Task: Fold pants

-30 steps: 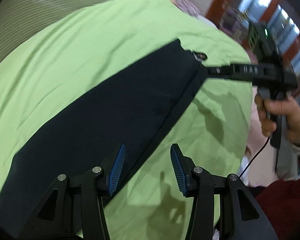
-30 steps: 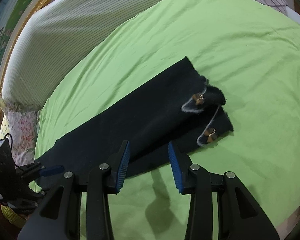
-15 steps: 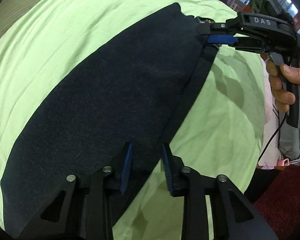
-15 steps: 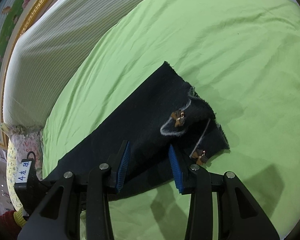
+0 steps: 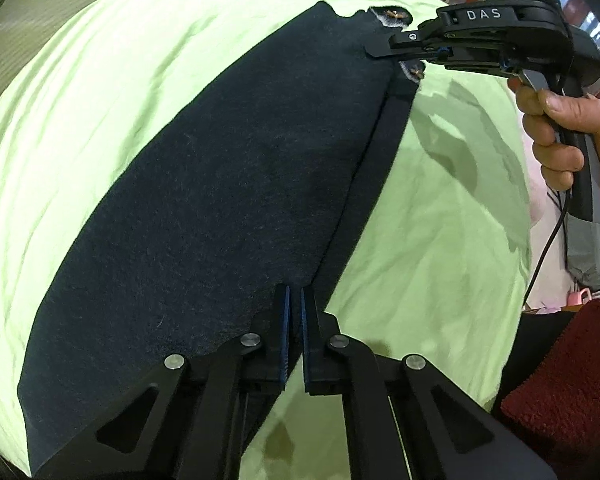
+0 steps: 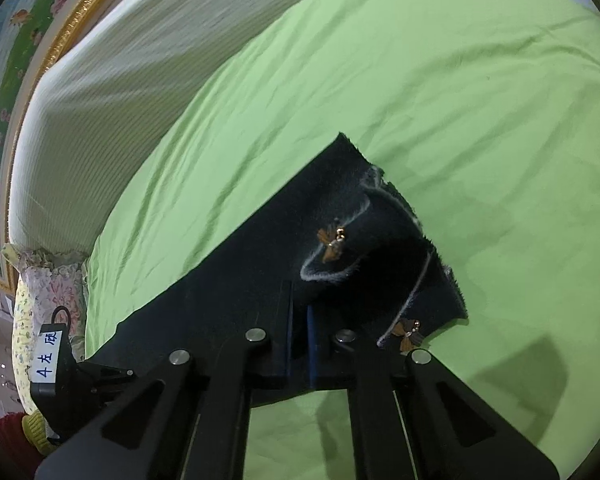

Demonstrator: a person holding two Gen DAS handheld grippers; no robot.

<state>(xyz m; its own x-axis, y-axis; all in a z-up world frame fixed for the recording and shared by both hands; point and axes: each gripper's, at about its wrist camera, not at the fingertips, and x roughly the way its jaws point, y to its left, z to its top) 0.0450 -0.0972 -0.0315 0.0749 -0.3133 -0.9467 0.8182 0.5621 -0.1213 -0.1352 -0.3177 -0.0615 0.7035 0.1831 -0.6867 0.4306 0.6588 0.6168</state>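
Pants (image 5: 204,200) are laid lengthwise on the green sheet (image 5: 80,100), legs stacked one on the other, so that a long dark strip is presented for the next fold. Left gripper (image 5: 294,340) is placed at the near edge of the pants, at one end; its fingers are drawn almost together over the seam, and fabric appears to be pinched between them, though the actual bite is hidden by the pads. Right gripper (image 6: 299,340) is set at the opposite end, near the cuffs (image 6: 380,248) with their pale trim and small brown bows; its fingers are likewise nearly closed over the dark cloth, apparently clamped on the edge. In the left view it (image 5: 424,50) is seen lying flat against the far end of the pants, held by a hand (image 5: 560,132).

Both ends are judged to be gripped on one long edge so the pants can be lifted evenly and carried over without skewing. No lift is evident yet; the cloth lies flat on the sheet.
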